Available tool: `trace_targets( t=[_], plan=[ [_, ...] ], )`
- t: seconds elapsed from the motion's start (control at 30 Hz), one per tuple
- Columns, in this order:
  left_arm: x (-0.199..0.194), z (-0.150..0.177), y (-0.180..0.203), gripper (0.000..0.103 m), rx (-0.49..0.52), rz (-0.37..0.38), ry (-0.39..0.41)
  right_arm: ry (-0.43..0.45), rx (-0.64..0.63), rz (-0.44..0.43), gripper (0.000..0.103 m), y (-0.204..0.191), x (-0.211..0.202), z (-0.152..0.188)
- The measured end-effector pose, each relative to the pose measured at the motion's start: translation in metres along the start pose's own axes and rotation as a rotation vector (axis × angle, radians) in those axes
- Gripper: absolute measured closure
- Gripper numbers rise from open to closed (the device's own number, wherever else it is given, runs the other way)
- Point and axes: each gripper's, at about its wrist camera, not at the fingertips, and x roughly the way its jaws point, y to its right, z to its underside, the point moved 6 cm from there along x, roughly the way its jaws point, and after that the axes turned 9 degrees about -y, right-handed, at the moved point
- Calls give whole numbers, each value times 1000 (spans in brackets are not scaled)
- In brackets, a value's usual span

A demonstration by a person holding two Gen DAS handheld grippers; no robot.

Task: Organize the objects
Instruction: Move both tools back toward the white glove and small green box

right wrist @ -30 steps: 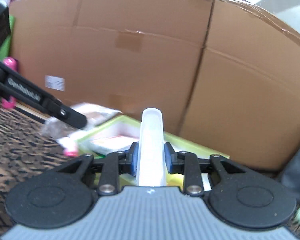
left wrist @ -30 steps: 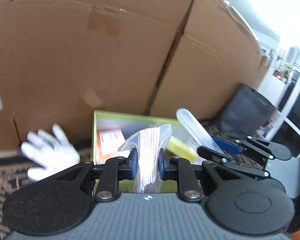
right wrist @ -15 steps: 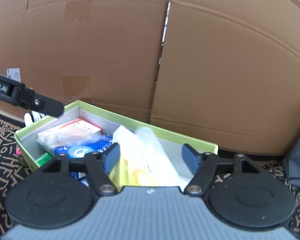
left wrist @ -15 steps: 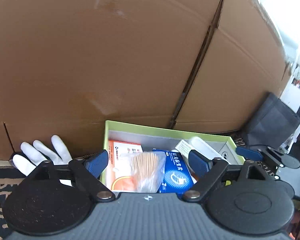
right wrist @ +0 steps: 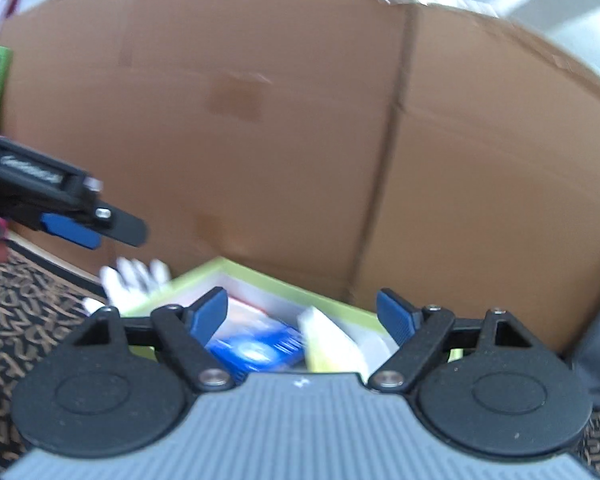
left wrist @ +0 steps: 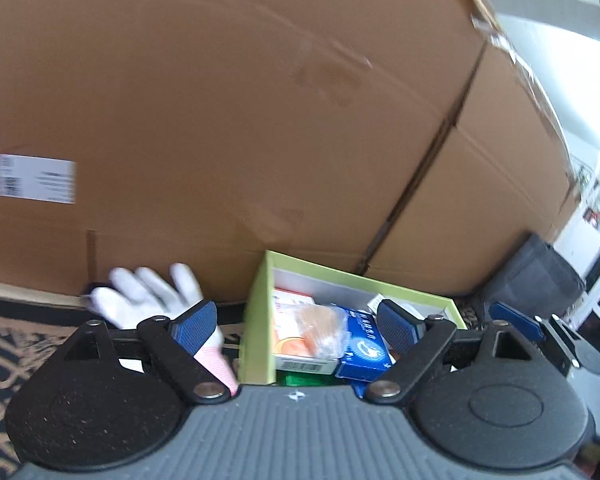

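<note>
A light-green box (left wrist: pixel 256 320) stands on the rug against the cardboard wall. Inside lie an orange-and-white carton (left wrist: pixel 292 304), a clear bag of thin sticks (left wrist: pixel 320 328) and a blue box (left wrist: pixel 364 344). My left gripper (left wrist: pixel 296 324) hovers open just in front of the box, with nothing pressed between its pads. In the right wrist view the green box (right wrist: pixel 260 276) holds the blue box (right wrist: pixel 256 348) and a yellow-white packet (right wrist: pixel 332 344). My right gripper (right wrist: pixel 302 314) is above them, jaws opening and gripping nothing. The left gripper's finger (right wrist: pixel 80 224) shows at the left.
Tall cardboard boxes (left wrist: pixel 260 120) rise right behind the green box. A white glove (left wrist: pixel 148 296) lies left of it with a pink item (left wrist: pixel 216 364) beside it. A dark bag (left wrist: pixel 536 276) stands to the right. The floor is a patterned rug (right wrist: pixel 28 320).
Both grippers opened. The left one let go of the bag of sticks and the right one let go of the clear tube. Both items went into the green box, and the grippers drew back.
</note>
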Motion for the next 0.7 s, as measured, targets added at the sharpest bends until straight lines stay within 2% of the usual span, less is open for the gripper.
trace_targets(
  t=[0.17,0.23,0.27,0.33,0.53,0.6,0.7],
  plan=[
    [-36,17,-28,12,-57,-41,28,48,-74,-88,38,-61,-18,-6],
    [-44,29,-43,12,-90,-66,26,36,-94,-137,48,-86,-15,-2],
    [-47,35,-52,12,-105,-82,22,21,-96,-166,49,-99,-12,1],
    [-49,45,-66,12,-121,-121,5,-14,-92,-216,49,-120,1,10],
    [-49,59,-103,12,-119,-278,-14,-148,-69,-261,49,-164,49,32],
    [-45,57,-113,12,-105,-334,-14,-211,-29,-249,49,-172,66,38],
    [-39,56,-124,12,-91,-363,-22,-290,52,-194,49,-177,89,48]
  ],
)
